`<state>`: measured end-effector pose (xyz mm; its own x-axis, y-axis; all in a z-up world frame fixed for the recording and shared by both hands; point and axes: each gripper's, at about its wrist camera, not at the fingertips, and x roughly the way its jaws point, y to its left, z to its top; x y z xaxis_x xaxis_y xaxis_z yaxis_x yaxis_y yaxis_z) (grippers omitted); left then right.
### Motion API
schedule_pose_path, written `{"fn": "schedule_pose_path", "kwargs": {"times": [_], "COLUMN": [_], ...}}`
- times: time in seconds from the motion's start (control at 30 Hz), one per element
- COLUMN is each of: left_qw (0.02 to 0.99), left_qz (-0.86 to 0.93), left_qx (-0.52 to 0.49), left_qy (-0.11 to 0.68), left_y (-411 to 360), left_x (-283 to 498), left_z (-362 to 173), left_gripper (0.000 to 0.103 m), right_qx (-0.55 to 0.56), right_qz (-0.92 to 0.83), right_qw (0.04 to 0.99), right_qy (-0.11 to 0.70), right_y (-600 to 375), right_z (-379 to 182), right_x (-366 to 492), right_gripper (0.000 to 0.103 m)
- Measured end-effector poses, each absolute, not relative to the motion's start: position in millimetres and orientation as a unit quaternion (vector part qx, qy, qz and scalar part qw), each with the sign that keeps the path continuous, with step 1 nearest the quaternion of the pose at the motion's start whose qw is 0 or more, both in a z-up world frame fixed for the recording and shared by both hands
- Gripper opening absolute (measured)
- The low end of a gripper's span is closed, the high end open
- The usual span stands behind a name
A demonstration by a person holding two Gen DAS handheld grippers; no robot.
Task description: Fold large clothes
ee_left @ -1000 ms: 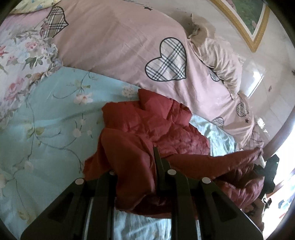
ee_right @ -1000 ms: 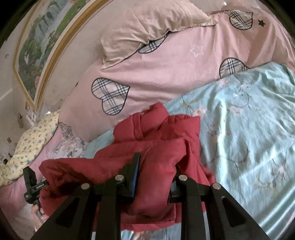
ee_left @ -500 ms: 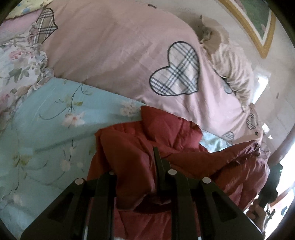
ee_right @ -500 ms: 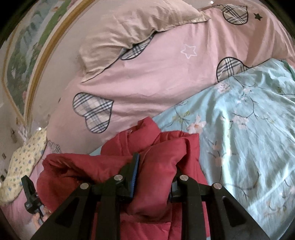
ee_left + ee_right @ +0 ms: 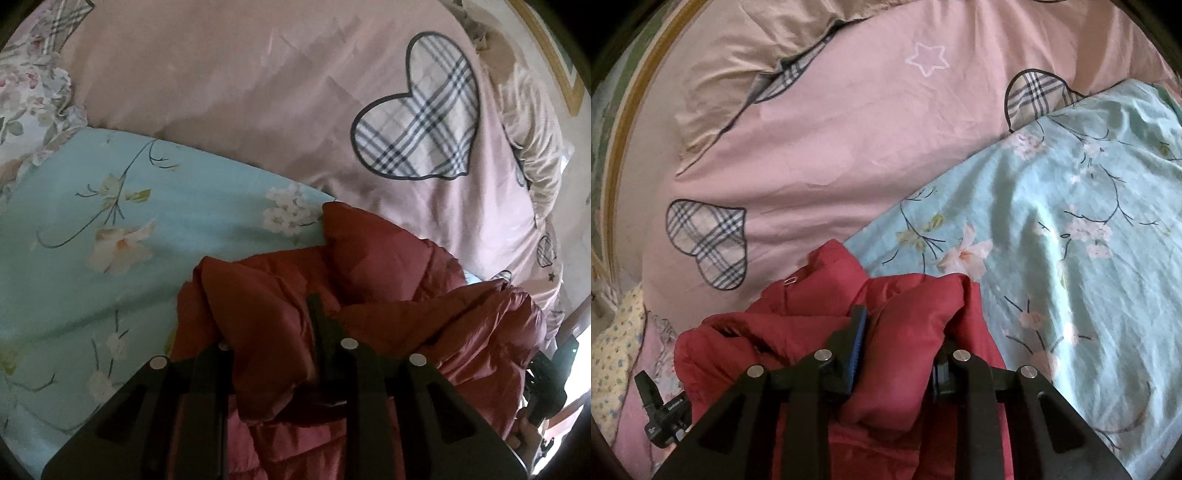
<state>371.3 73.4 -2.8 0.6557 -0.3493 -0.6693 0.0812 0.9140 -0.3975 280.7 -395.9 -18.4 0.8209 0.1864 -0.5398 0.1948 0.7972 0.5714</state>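
Currently my left claw [image 5: 269,343] and right claw [image 5: 897,343] each clench a bunched edge of the puffy dark-red quilted jacket [image 5: 388,266], lifted over the pale-blue floral sheet [image 5: 110,206], presumably to carry one fold across together.

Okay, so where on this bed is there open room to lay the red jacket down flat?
The aqua floral sheet is bare on the right gripper's side, bordered by the pink heart duvet. A second bare stretch lies on the left gripper's side. Crowded: between the grippers, where the red jacket bunches.
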Motion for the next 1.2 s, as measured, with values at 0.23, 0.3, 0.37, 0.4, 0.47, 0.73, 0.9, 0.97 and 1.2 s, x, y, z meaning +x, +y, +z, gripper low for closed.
{"fn": "schedule_pose_path", "kwargs": {"times": [0.23,0.3,0.37,0.4,0.47,0.73,0.9,0.97,1.2], "left_qw": [0.887,0.887,0.886,0.886,0.883,0.892,0.911,0.918,0.912], "left_qz": [-0.112,-0.112,-0.112,-0.112,-0.114,-0.121,-0.126,-0.127,-0.189], "left_qx": [-0.173,-0.17,-0.166,-0.167,-0.173,-0.161,-0.142,-0.141,-0.122], "left_qy": [0.413,0.415,0.418,0.419,0.42,0.405,0.367,0.348,0.344], "left_y": [70,67,63,63,64,72,73,75,52], "left_x": [398,403,408,409,411,383,340,320,278], "left_z": [-20,-21,-22,-23,-23,1,29,40,47], "left_gripper": [0.021,0.021,0.021,0.021,0.022,0.027,0.035,0.036,0.036], "right_qx": [0.319,0.32,0.329,0.33,0.33,0.324,0.315,0.315,0.309], "right_qz": [-0.018,-0.024,-0.027,-0.027,-0.026,-0.023,-0.026,-0.028,-0.04], "right_qw": [0.898,0.897,0.893,0.892,0.892,0.895,0.898,0.897,0.897], "right_qy": [0.303,0.305,0.308,0.308,0.306,0.306,0.307,0.307,0.313], "right_y": [-393,-393,-395,-396,-396,-393,-389,-390,-388], "right_z": [-36,-42,-48,-50,-53,-55,-55,-55,-55], "right_x": [305,311,315,316,318,320,322,322,327], "right_gripper": [0.027,0.027,0.028,0.029,0.03,0.031,0.031,0.031,0.032]}}
